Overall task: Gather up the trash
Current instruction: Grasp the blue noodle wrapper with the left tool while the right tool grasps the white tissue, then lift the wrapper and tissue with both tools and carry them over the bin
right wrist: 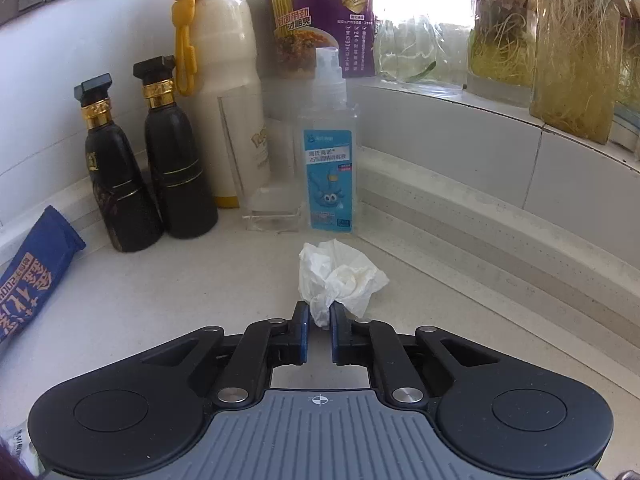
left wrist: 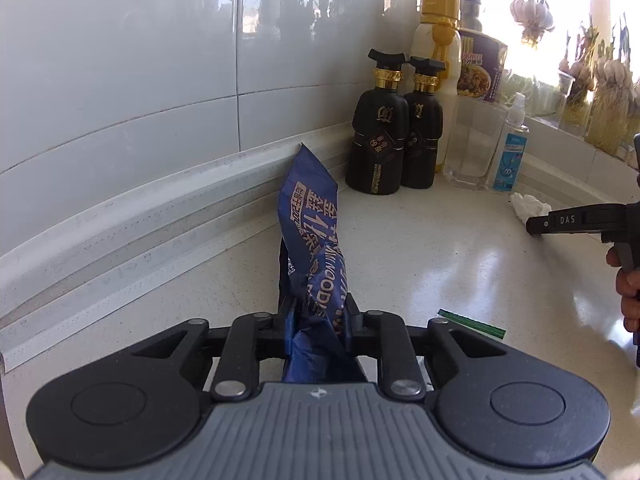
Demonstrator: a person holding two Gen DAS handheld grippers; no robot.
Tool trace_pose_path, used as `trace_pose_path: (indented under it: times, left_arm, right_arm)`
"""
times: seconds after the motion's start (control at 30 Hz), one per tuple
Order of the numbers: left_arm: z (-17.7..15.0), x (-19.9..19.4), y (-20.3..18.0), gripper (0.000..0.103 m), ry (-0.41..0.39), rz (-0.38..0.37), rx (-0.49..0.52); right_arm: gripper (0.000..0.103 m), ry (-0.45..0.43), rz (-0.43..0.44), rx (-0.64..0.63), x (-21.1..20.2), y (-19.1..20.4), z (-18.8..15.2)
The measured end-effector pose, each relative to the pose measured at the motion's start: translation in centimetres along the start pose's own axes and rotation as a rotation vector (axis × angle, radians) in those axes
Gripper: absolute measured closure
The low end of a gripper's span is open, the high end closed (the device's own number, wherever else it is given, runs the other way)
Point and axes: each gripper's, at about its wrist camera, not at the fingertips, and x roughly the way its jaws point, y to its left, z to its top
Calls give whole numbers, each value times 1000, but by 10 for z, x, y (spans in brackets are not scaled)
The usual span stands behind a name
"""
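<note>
The left gripper (left wrist: 318, 308) squeezes the blue wrapper (left wrist: 314, 240) over the table (left wrist: 440, 248), but the right gripper (right wrist: 319, 320) pinches only a corner of the tissue (right wrist: 340, 276), which may tear or slip.

Bottles block the corner; bare counter lies nearer.
Beyond the jaws stand two black bottles (right wrist: 152, 160) and a spray bottle (right wrist: 330, 152); countertop (right wrist: 180, 300) left of them lies open.

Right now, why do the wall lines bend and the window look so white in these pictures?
Left wrist view: fisheye lens bows the wall tiles; window overexposed, glare on the countertop. Right wrist view: sill edge curves likewise; backlight washes out the noodle cup rim.
</note>
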Motion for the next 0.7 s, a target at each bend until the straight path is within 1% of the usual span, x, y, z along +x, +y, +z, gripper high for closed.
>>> trace_pose_path:
  times: [0.13, 0.3, 0.7]
  left_arm:
    - [-1, -14, 0, 87, -7, -5, -22]
    - [0, -43, 0, 88, -29, -17, -32]
    - [-2, -111, 11, 88, -62, 3, -57]
  right_arm:
    - [94, 4, 25, 31, -18, -3, -3]
    - [94, -2, 55, 45, -48, -2, -4]
    - [94, -44, 128, -38, -129, 37, -5]
